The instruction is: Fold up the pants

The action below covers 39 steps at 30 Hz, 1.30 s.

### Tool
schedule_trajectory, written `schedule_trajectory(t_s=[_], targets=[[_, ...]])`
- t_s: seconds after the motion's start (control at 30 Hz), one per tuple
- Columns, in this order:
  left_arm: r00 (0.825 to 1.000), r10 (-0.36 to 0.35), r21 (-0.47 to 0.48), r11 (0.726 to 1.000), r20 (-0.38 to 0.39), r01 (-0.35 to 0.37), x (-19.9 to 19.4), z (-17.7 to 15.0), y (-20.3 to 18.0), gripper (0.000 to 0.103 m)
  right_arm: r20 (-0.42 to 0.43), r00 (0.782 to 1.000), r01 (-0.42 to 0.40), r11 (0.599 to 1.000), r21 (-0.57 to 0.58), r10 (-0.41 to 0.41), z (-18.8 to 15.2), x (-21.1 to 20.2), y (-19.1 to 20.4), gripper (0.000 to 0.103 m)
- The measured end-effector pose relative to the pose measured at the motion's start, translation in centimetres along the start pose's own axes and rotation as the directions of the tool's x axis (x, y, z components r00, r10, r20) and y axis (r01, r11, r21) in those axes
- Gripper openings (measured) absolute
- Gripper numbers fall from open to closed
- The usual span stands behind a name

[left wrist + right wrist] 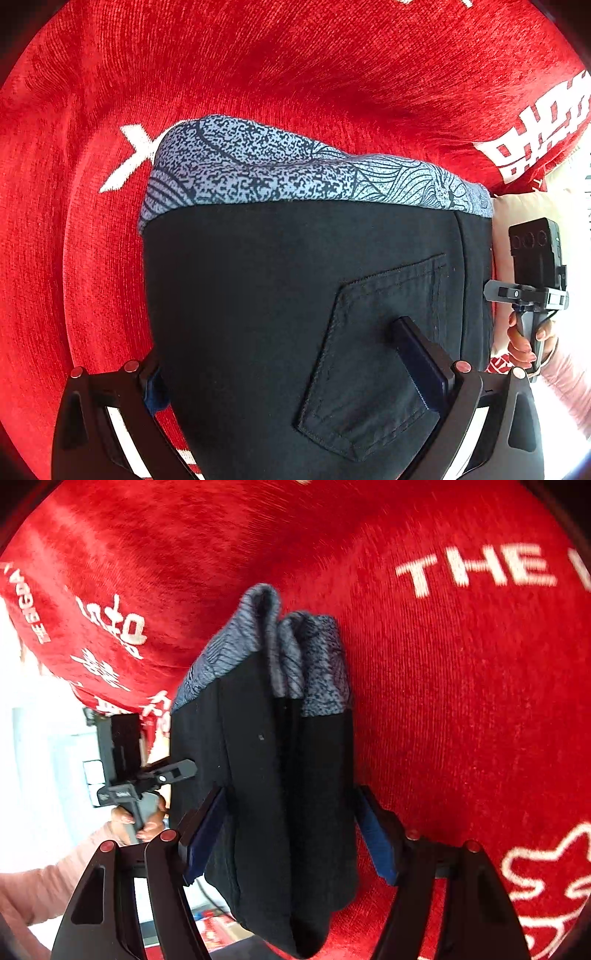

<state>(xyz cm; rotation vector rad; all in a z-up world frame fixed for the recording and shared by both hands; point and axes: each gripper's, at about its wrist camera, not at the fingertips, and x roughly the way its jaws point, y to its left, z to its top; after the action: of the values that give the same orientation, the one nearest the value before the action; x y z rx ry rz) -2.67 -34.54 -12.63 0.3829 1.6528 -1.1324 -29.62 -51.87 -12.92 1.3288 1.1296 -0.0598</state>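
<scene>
Pants (266, 797), black with a patterned grey band, lay folded thick on the red blanket (461, 701); the right gripper (291, 834) straddled the bundle's end, jaws wide, seemingly not pinching; the left gripper (280, 373) spanned the pocket side, perhaps steadying it, grip unclear.

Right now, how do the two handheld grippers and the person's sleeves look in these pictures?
Both grippers are black, with angular triangular fingers that have cut-out slots, dark blue pads and small red round caps at the joints: the left gripper and the right gripper match. Each has a black pistol-style handle and a boxy black block on top. White strips show under the fingers. The person's sleeve is pale pink.
</scene>
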Motion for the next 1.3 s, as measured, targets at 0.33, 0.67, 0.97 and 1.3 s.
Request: schedule_trajectory(t_s=[0.33, 0.67, 0.97, 1.3], targets=[[0.993, 0.072, 0.002, 0.997, 0.090, -0.073, -1.7, -1.0, -2.0, 0.079, 0.054, 0.998, -0.015, 0.999, 0.051, 0.013, -0.9, -0.6, 1.3, 0.044], [0.991, 0.054, -0.007, 0.999, 0.122, -0.053, -5.3, -2.8, -2.5, 0.063, 0.064, 0.998, -0.015, 0.999, 0.036, 0.013, -2.5, -2.0, 4.1, 0.040], [0.986, 0.062, -0.016, 0.998, 0.152, -0.060, -8.7, -6.8, -4.9, 0.063, 0.056, 0.998, -0.041, 0.999, 0.015, 0.040, -6.0, -4.4, 6.1, 0.040], [0.987, 0.072, -0.042, 0.997, 0.142, -0.066, -8.0, -11.9, -5.3, 0.063, 0.033, 0.999, -0.011, 1.000, 0.021, 0.010, -10.9, -4.0, 6.0, 0.040]])
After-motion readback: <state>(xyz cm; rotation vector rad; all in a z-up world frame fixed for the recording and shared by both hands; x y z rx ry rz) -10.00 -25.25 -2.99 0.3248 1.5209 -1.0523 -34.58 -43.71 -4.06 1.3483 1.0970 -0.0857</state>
